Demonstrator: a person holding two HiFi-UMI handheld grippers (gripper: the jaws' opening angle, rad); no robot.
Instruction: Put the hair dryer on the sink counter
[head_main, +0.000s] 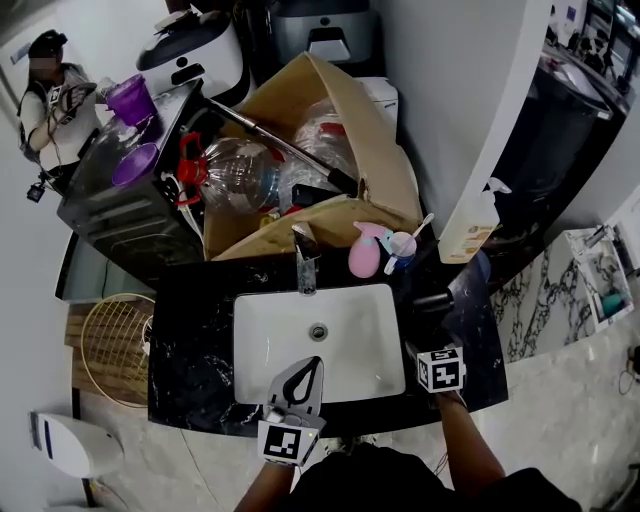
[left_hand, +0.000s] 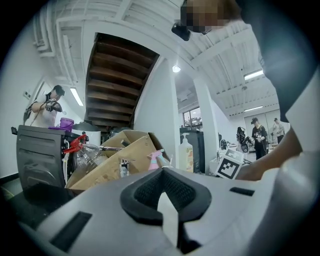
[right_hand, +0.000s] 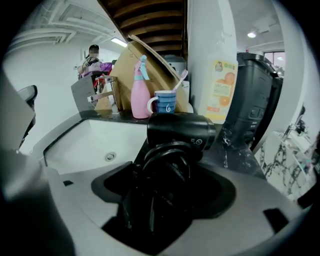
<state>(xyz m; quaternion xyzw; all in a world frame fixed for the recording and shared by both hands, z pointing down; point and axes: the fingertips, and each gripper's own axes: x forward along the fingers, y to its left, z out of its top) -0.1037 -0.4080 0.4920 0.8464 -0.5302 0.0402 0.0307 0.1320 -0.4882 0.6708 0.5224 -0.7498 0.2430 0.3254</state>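
We are resting the hair dryer on the sink counter, toward its right edge beside the basin, so the stone carries it. Our right gripper is standing spread around its cord-wrapped handle, apparently not pressing. Our left gripper is waiting pinched together, empty.

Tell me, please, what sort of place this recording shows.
Probably a mock bathroom inside a workshop hall: a white rectangular sink basin sits in a black marble counter with a chrome tap, a pink spray bottle and a blue toothbrush mug, yet a brown cardboard box of clutter stands behind.
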